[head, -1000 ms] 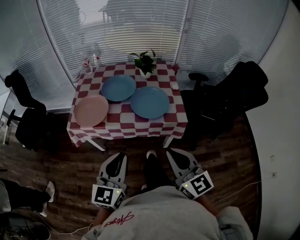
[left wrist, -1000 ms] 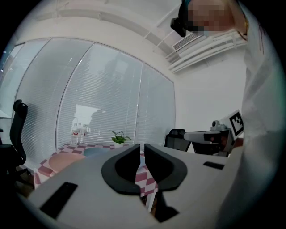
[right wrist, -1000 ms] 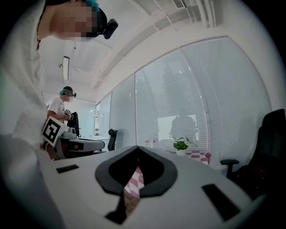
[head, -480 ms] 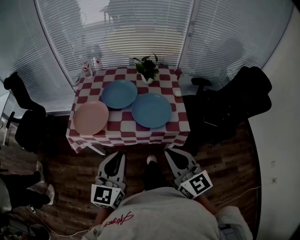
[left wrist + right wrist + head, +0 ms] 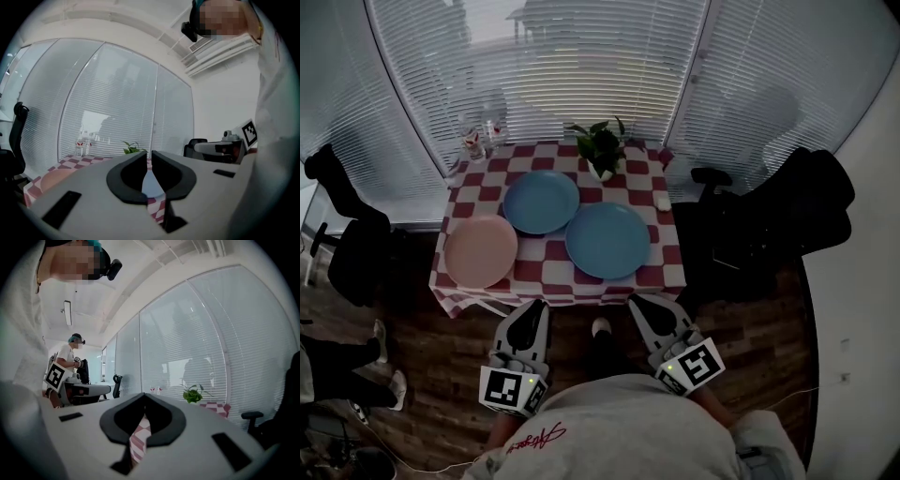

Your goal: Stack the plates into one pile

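Three plates lie apart on a red and white checked table [image 5: 548, 277]: a pink plate [image 5: 480, 250] at front left, a blue plate [image 5: 541, 201] behind it and a second blue plate [image 5: 607, 240] at front right. My left gripper [image 5: 536, 307] and right gripper [image 5: 637, 302] are held level just short of the table's near edge, both shut and empty. In the left gripper view the left gripper [image 5: 149, 154] frames a blue plate [image 5: 151, 185] between its closed tips. The right gripper [image 5: 144, 397] looks at the checked cloth [image 5: 139, 437].
A potted plant [image 5: 602, 148] and glassware [image 5: 478, 138] stand at the table's back edge, a small white object [image 5: 664, 202] at its right. Black office chairs stand at left [image 5: 342, 239] and right [image 5: 778, 220]. Blinds cover the curved windows [image 5: 581, 66]. Another person [image 5: 72, 359] stands in the right gripper view.
The table has come nearer and lower in the head view as I walked toward it. Both grippers kept their pose and stayed shut.
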Demonstrator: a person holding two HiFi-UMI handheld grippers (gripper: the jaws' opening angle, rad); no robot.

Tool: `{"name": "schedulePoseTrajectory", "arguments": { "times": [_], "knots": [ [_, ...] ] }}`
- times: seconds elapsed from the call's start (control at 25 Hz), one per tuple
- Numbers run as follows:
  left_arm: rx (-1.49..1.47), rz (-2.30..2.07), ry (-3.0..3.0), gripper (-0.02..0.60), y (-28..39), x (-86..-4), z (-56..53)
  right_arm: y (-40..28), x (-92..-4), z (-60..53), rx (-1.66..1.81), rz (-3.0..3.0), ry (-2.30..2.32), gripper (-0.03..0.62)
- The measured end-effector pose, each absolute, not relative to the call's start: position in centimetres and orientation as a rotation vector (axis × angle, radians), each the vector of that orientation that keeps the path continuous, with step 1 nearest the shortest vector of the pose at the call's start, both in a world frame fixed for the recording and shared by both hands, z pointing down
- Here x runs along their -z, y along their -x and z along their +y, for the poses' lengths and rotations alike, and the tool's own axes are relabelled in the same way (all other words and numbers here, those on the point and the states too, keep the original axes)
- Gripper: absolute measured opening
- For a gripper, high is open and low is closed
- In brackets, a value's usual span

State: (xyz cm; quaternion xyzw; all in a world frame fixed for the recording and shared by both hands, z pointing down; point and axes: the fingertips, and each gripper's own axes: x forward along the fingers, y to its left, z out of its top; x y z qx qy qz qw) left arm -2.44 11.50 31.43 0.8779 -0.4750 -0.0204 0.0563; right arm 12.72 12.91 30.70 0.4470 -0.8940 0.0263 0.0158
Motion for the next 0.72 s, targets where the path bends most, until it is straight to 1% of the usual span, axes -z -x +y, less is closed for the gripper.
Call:
{"name": "schedulePoseTrajectory", "arguments": {
  "times": [0.72],
  "knots": [
    [0.046,-1.529,-2.627,0.040,-0.5,-30.7,-1.4,-15.9,-28.9,-1.5,-0.037,-2.829,-1.318,0.011]
  ]
}}
